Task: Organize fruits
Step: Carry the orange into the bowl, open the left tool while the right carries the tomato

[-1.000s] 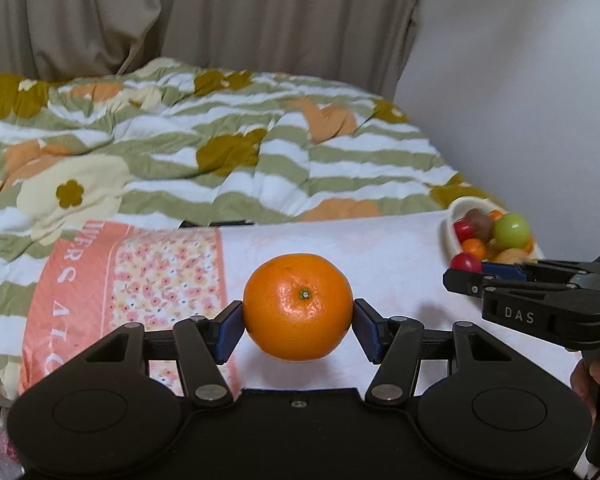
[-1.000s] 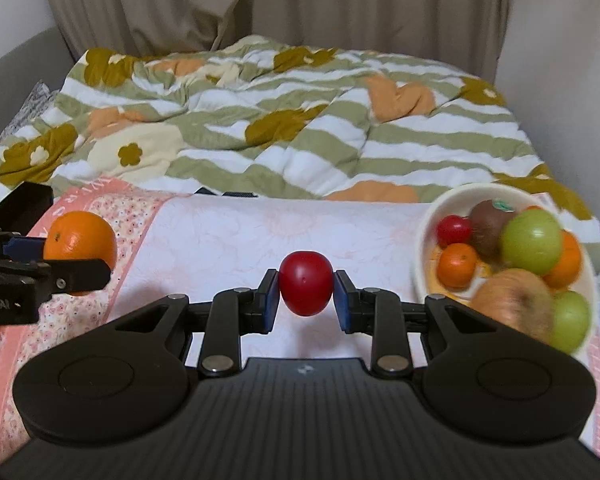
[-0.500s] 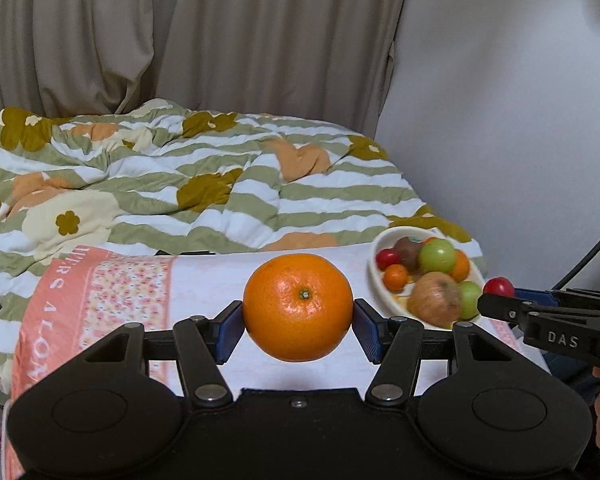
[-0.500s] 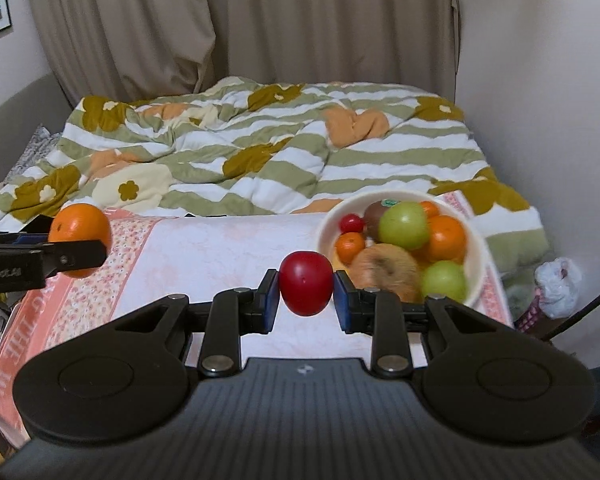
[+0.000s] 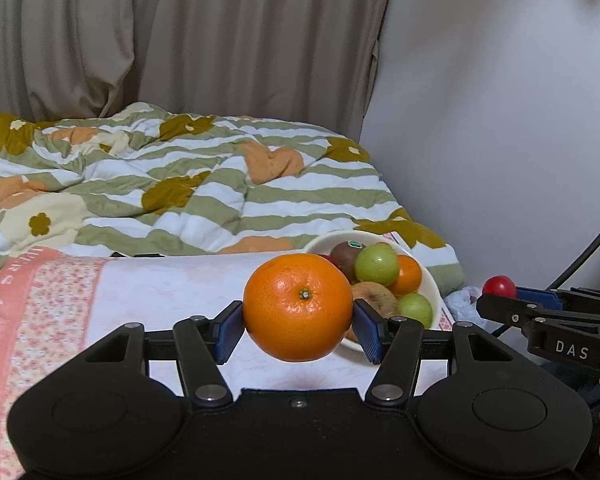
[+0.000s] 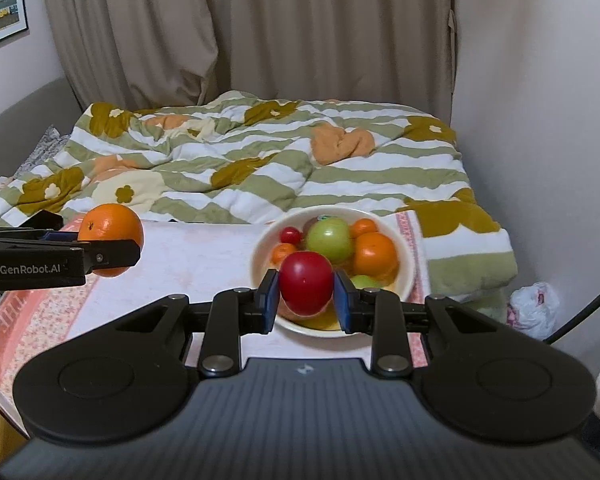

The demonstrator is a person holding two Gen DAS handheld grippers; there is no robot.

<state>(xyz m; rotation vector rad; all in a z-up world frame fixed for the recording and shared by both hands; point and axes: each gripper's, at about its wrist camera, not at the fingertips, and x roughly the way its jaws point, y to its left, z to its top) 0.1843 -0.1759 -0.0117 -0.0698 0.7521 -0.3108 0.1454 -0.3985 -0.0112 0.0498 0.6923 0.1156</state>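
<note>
The left gripper (image 5: 298, 322) clasps an orange (image 5: 298, 307) above the cloth-covered table (image 5: 172, 288), while the right gripper (image 6: 306, 300) grips a red fruit (image 6: 306, 282) over the white fruit bowl (image 6: 404, 280) near the table's far right corner.

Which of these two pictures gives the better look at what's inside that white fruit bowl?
The right wrist view. It looks down into the white bowl, with only the red fruit in the right gripper covering its near part. In the left wrist view the bowl sits lower and farther off, half hidden behind the orange held by the left gripper.
</note>
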